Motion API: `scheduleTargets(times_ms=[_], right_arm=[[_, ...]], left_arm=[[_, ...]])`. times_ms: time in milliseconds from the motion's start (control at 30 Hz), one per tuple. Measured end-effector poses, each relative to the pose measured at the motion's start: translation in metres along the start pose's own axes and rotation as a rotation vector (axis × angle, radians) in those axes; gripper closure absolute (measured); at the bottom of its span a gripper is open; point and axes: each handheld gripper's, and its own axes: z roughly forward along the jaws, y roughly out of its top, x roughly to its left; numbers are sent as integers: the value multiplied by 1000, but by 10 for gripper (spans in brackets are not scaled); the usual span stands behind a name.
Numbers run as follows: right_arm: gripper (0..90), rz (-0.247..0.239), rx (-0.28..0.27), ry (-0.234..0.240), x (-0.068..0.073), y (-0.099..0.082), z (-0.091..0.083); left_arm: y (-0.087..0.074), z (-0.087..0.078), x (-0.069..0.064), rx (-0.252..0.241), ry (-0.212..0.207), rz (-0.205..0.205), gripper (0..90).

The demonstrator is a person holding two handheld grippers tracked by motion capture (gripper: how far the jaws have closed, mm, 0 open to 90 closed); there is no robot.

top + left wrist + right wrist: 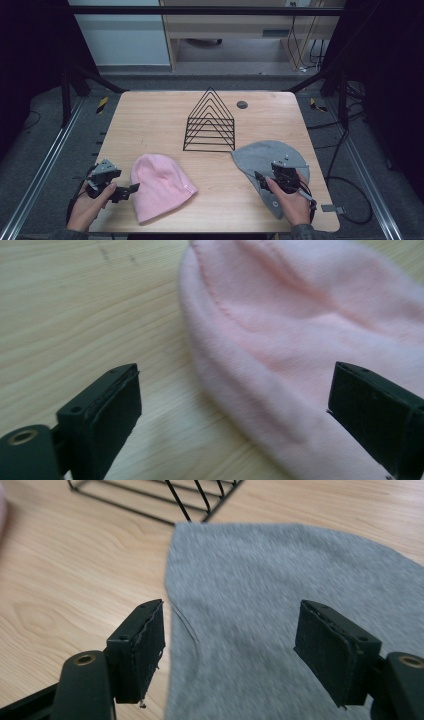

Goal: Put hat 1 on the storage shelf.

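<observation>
Two beanies lie flat on the table, one gripper spread at each.

The pink beanie lies at about 7 o'clock on the table, the grey beanie at about 4 o'clock, well apart. A black wire rack stands near the centre, its corner just beside the grey beanie's edge. The left gripper sits at 9 o'clock of the pink beanie, fingers spread around its edge and gripping nothing. The right gripper sits over the grey beanie, fingers spread; whether they touch the cloth is hard to tell in the blurred close view.
</observation>
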Motion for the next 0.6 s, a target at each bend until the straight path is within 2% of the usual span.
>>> scheduleTargets(times_ms=[33,100,167,300,367,400,533,600], right_arm=[[278,0,0,0,0,0,0],[278,-32,23,-32,1,-2,0],[278,-47,26,-43,1,-2,0],[260,-48,39,-56,2,-3,1],[244,-43,47,-58,2,-3,1],[229,-37,51,-55,3,-3,1],[182,-18,74,-41,4,-2,3],[170,-27,80,-44,5,-3,5]], left_arm=[[0,0,0,0,0,0,87],[4,1,-2,22,31,28,92],[10,1,-1,29,35,41,102],[30,0,2,30,57,58,121],[43,2,7,37,44,45,128],[47,4,9,50,58,44,140],[53,9,14,80,67,51,154],[54,13,16,92,62,44,157]])
